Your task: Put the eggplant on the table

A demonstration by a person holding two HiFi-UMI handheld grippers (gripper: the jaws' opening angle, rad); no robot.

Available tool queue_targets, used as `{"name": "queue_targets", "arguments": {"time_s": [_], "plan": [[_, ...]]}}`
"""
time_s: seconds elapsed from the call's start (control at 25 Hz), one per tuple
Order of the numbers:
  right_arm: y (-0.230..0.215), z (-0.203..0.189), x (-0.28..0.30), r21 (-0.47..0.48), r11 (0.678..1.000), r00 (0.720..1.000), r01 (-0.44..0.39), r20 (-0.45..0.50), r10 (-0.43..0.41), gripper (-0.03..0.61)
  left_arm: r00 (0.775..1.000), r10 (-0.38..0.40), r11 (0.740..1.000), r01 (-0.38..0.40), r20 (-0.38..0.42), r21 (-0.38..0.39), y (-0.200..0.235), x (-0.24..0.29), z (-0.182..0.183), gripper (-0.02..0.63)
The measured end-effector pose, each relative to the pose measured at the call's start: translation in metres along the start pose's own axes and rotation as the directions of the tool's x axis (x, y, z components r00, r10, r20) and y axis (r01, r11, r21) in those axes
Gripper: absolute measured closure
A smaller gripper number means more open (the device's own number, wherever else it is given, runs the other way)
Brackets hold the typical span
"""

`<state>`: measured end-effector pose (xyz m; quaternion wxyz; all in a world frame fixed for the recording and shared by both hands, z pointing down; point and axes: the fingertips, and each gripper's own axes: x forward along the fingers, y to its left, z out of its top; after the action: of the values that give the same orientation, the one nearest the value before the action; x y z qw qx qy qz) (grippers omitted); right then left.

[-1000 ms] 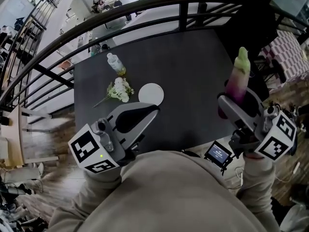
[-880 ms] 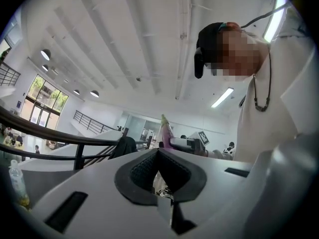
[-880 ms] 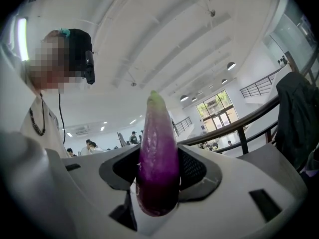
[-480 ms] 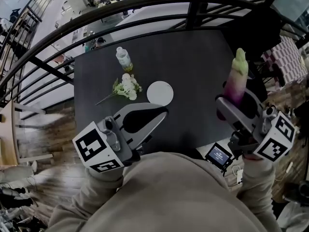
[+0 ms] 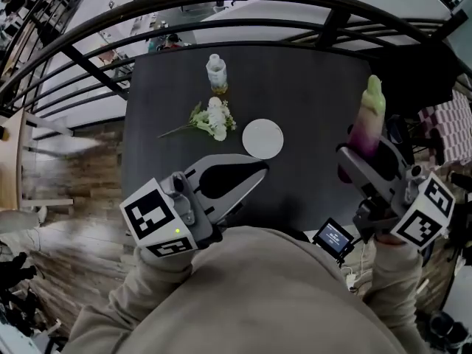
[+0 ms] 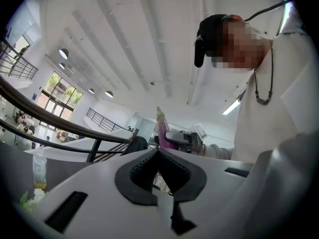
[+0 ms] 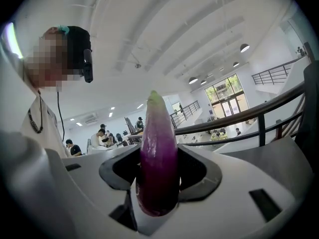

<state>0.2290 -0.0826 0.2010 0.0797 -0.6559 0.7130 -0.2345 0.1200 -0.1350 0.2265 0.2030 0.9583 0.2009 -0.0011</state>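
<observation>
Closest in, the person's pale sweater (image 5: 273,293) fills the foreground, with a marker cube at each wrist and a small lit screen (image 5: 333,236) just under the right forearm.

The left tool (image 5: 258,174) reaches out level over the near edge of the dark tabletop (image 5: 310,87). Its two jaws are pressed together at the tips, with nothing between them.

The right tool (image 5: 355,161) pinches the eggplant (image 5: 366,124) by its purple lower end. The eggplant stands upright with its pale green cap on top. It is held up in the air by the right edge of the tabletop and is not lying on it. The right gripper view shows the purple body seated between the two dark pads (image 7: 199,171).

Out on the tabletop, a white round disc (image 5: 262,139) lies just beyond the left tool's tips. A sprig of white flowers (image 5: 210,119) lies to its left. A small clear bottle (image 5: 216,72) with amber liquid at the bottom stands farther back.

Behind the tabletop runs a curved black railing (image 5: 221,6), and past it an open hall below.
</observation>
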Motion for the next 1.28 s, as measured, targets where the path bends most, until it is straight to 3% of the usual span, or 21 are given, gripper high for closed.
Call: {"name": "queue_targets", "arguments": {"time_s": [0.32,0.88,1.28], "plan": [[-0.013,0.005,0.016,-0.007,0.999,0.998,-0.049,-0.049,0.048,0.356,0.996,0.083,0.997,-0.083,0.018,0.006,0.001,-0.004,0.002,0.609],[-0.017,-0.011,0.032,0.010,0.998,0.989,-0.060,-0.135,0.061,0.356,0.994,0.104,0.994,-0.103,0.029,-0.033,0.001,-0.009,-0.006,0.609],[-0.035,-0.052,0.067,0.065,0.993,0.971,-0.101,-0.213,0.113,0.356,0.978,0.208,0.975,-0.207,-0.002,-0.081,0.007,-0.037,-0.033,0.609]]}}
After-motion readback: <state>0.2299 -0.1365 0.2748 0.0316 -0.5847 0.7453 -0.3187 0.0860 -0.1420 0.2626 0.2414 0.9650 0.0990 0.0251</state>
